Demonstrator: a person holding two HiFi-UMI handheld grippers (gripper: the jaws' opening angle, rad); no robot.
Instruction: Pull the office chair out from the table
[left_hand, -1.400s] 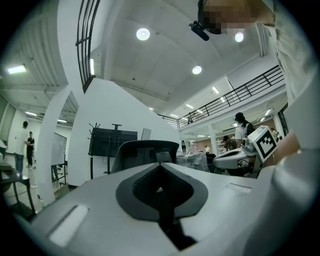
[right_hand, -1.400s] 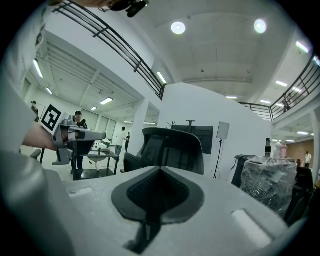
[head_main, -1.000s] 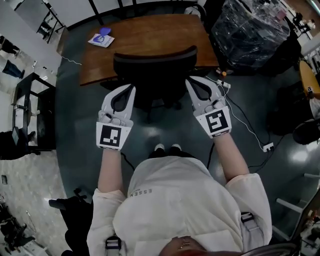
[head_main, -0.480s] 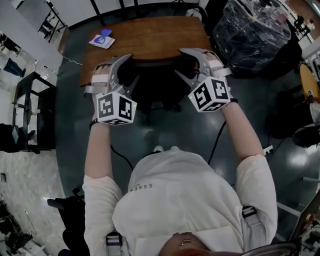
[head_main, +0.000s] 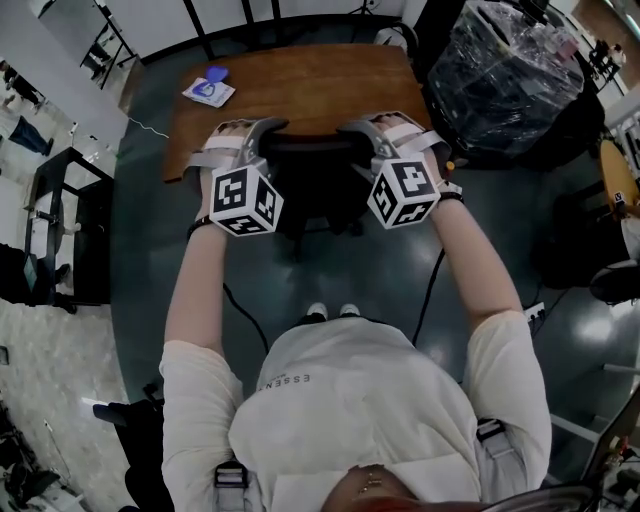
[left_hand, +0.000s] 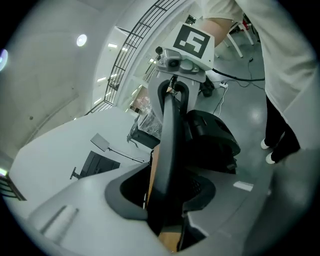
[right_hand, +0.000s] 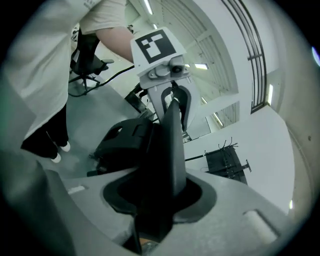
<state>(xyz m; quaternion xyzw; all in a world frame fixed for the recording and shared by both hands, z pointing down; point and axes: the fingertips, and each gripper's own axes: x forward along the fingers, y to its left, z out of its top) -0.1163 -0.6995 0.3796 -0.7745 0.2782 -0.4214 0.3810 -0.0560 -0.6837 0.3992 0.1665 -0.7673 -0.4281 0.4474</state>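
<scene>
The black office chair (head_main: 312, 178) stands tucked against the brown wooden table (head_main: 300, 80). My left gripper (head_main: 262, 136) sits over the left end of the backrest's top edge, and my right gripper (head_main: 358, 134) over the right end. Both pairs of jaws have just been closing with the backrest between them. In the left gripper view the thin black backrest (left_hand: 167, 140) runs through the left gripper (left_hand: 165, 194), with the right gripper (left_hand: 175, 92) at its far end. The right gripper view shows the backrest (right_hand: 170, 145) filling the right gripper (right_hand: 160, 194).
A blue and white item (head_main: 208, 90) lies on the table's far left corner. A large plastic-wrapped bundle (head_main: 505, 60) stands at the right. A cable and power strip (head_main: 535, 293) lie on the floor at the right. A black rack (head_main: 60, 230) stands at the left.
Both grippers have moved forward from in front of me to the top of the chair's backrest, have rolled over, and now hold the backrest's edge between their jaws.
</scene>
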